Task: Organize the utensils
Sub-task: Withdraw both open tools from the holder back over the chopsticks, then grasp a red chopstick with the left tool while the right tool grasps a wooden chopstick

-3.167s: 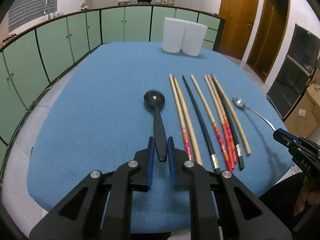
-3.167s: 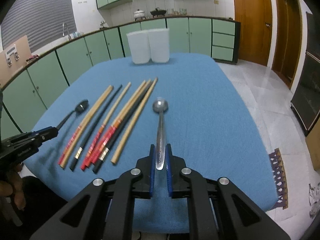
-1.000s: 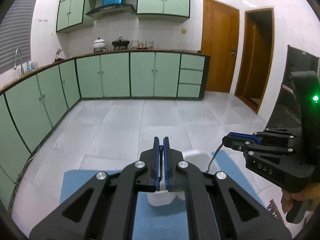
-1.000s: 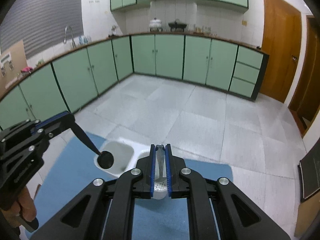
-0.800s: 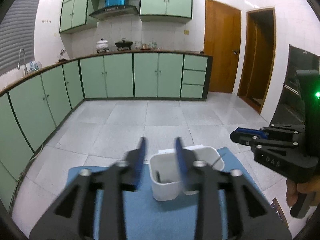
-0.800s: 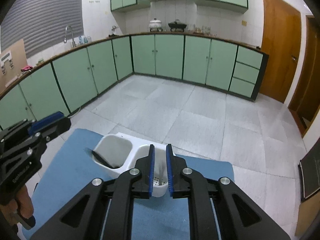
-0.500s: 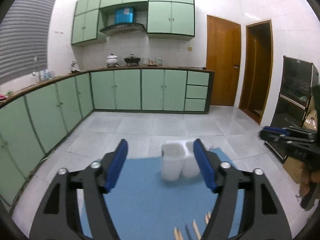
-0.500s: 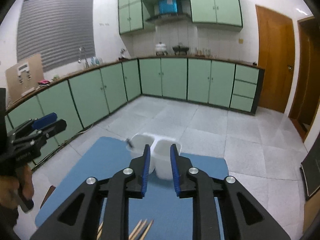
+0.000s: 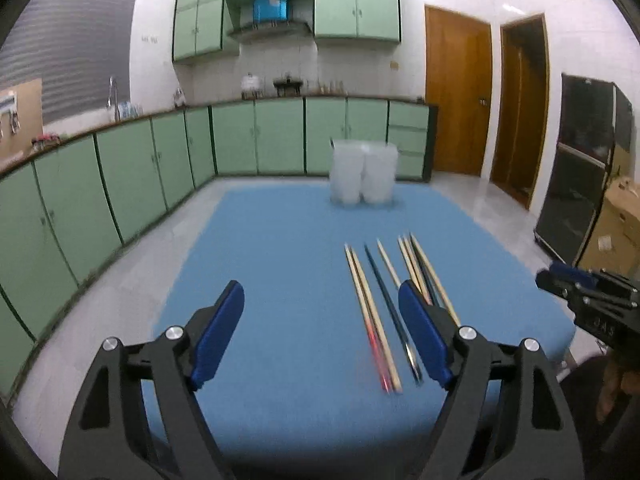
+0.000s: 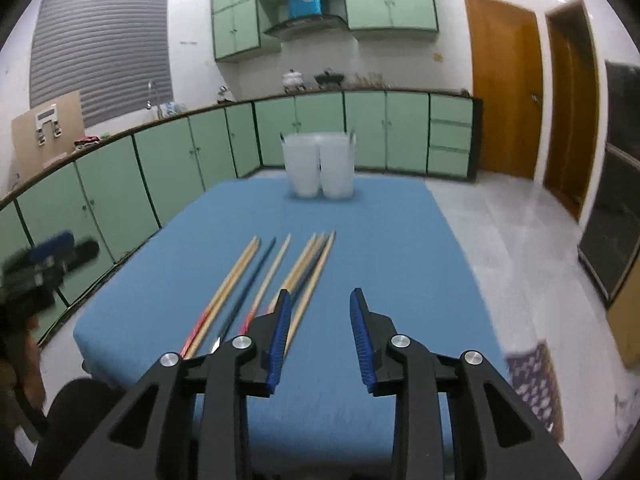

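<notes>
- Left wrist view: left claw [image 9: 320,332] spread, opening, empty; chopsticks [image 9: 384,300] lay just right of it, pointing toward the cups [image 9: 362,174].
- Right claw [image 10: 318,332] opening, empty; chopsticks [image 10: 272,280] lay just left.

Two wrist views over the blue table [image 9: 280,240]

Each looks forward and slightly down from the near edge toward the white holders [image 9: 363,172] at its far end; left view sits further left; both share chopsticks [image 10: 280,276], holders, green cabinets [image 10: 360,132].

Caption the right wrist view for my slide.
Right gripper, jaws opening and empty, over chopsticks on blue table; white holder beyond.
</notes>
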Motion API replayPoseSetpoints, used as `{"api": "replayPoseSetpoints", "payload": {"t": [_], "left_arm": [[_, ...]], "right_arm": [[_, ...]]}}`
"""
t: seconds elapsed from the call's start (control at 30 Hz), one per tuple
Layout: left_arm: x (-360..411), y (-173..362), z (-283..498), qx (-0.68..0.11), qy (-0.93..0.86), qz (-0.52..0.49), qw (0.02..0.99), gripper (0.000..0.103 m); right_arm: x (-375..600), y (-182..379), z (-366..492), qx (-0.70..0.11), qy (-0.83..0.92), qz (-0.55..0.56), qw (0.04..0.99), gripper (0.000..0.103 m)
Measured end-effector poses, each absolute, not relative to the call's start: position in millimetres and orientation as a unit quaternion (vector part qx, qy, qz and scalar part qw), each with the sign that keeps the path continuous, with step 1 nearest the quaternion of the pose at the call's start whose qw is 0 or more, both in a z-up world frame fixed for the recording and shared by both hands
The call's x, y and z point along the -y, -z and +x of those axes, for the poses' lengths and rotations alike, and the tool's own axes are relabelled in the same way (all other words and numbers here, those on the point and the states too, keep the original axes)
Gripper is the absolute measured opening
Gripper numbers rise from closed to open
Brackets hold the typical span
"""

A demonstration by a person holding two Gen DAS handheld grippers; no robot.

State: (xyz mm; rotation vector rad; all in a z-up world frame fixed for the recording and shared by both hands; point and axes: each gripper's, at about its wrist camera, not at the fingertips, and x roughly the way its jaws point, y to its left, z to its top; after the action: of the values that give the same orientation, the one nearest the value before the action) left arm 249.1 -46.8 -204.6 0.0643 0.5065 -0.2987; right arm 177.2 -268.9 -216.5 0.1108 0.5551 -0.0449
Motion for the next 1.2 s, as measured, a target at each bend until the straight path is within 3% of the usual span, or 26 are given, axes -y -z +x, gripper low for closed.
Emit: {"api": "replayPoseSetpoints", "payload": {"t": [0.5, 1.2], "left_arm": [[48, 269, 238, -0.326, 0.13, 0.049, 0.935, 0.077], [72, 303, 267, -0.387, 0.135, 0.068, 0.91, 0.072]], "right_arm": [[244, 250, 163, -0.302, 0.023, 0.051, 0.952, 0.03], [249, 262, 181, -0.318, 0.017, 0.062, 0.946, 0.031]]}}
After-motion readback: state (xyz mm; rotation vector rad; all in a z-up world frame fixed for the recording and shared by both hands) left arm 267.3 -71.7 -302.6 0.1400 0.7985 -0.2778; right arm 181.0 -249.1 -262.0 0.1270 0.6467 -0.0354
